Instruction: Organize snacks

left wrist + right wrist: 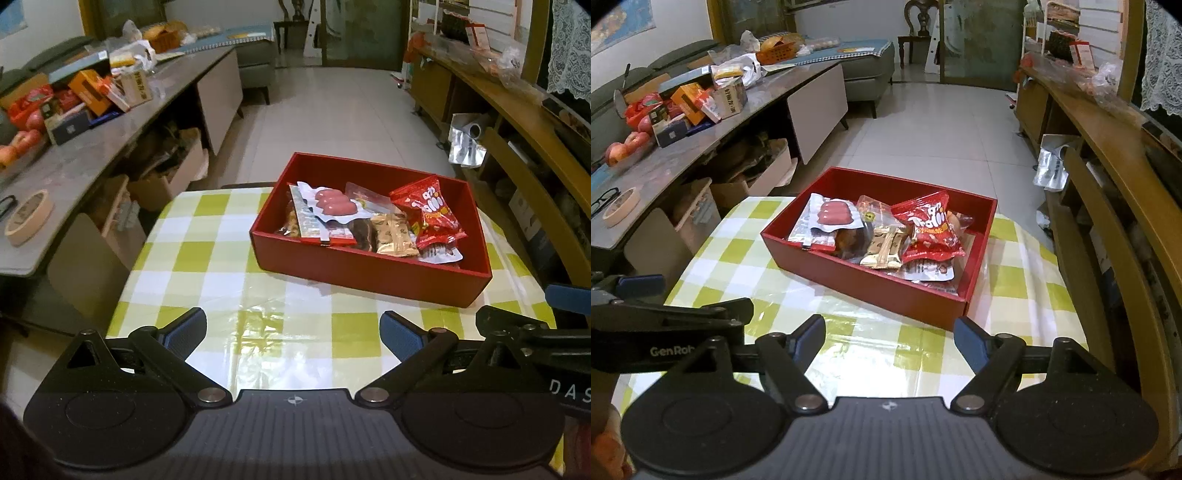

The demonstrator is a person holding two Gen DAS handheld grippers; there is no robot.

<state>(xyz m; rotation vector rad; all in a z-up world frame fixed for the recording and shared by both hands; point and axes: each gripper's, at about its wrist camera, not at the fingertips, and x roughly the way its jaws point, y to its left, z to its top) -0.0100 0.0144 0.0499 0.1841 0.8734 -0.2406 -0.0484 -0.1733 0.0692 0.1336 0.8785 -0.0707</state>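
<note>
A red box (354, 267) (849, 275) stands on the green-and-white checked table (207, 243) (746, 240). Inside lie several snack packs: a sausage pack (332, 203) (834, 214), a red crinkly bag (432, 214) (932, 229), and a golden-brown wrapped bar (391, 236) (886, 247). My left gripper (291, 328) hovers open over the table's near side, short of the box, nothing between its fingers. My right gripper (890, 332) is open too, just before the box's near corner, and empty. Each gripper shows at the edge of the other's view.
A long grey counter (74, 170) (683, 155) on the left carries boxes, apples and a tape roll (27, 218) (622, 206). A wooden chair (1108, 236) and wooden shelving (517, 110) stand on the right. Tiled floor (332, 110) lies beyond the table.
</note>
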